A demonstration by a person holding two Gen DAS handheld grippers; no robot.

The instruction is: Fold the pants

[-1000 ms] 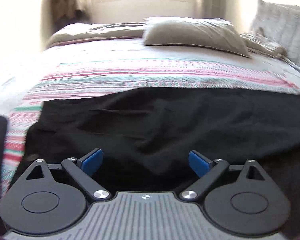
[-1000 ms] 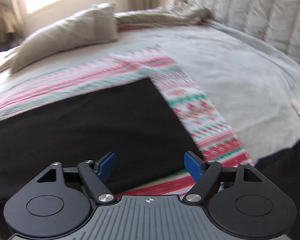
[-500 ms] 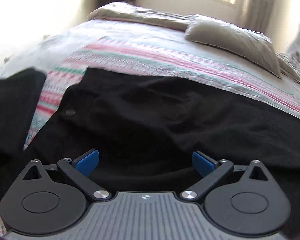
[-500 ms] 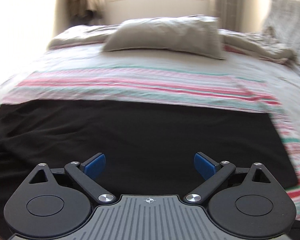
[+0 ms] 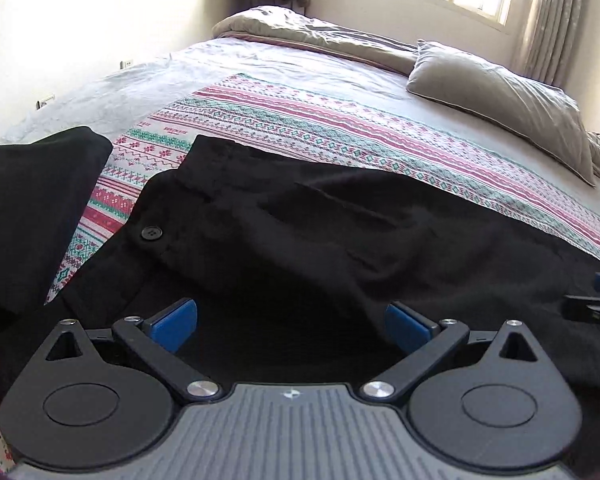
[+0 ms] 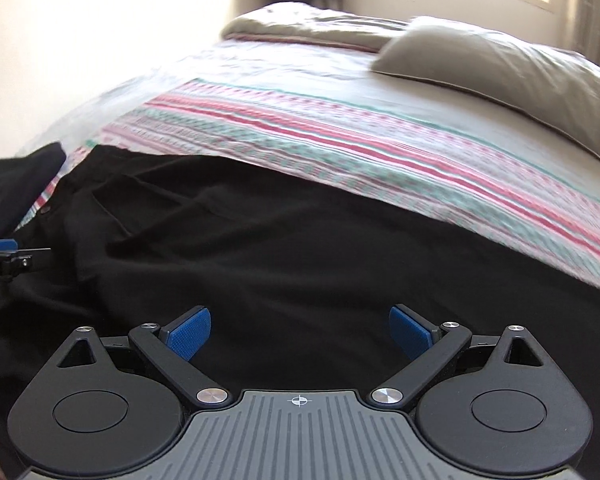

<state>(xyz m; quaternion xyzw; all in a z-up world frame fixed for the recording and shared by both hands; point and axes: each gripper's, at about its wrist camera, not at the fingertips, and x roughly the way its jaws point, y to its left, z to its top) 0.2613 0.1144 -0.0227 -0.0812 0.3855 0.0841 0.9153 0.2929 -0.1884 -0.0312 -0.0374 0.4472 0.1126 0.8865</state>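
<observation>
Both hand-held grippers are hovering low over the black fabric pants (image 5: pixel 340 240), the left hand-held gripper (image 5: pixel 291 322) and the right hand-held gripper (image 6: pixel 300 332) each spread wide with blue pads gripping nothing. Those pants are lying flat across the striped pink-and-teal patterned blanket (image 5: pixel 340 128) on the bed, waistband button (image 5: pixel 151 233) showing. Another dark garment (image 5: pixel 32 208) is running past the frame's left edge. Farther back, a grey-beige pillow (image 5: pixel 500 96) is resting.

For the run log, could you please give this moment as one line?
left hand-held gripper: open, over waistband | right hand-held gripper: open, over leg | black pants: flat on striped blanket, unfolded
</observation>
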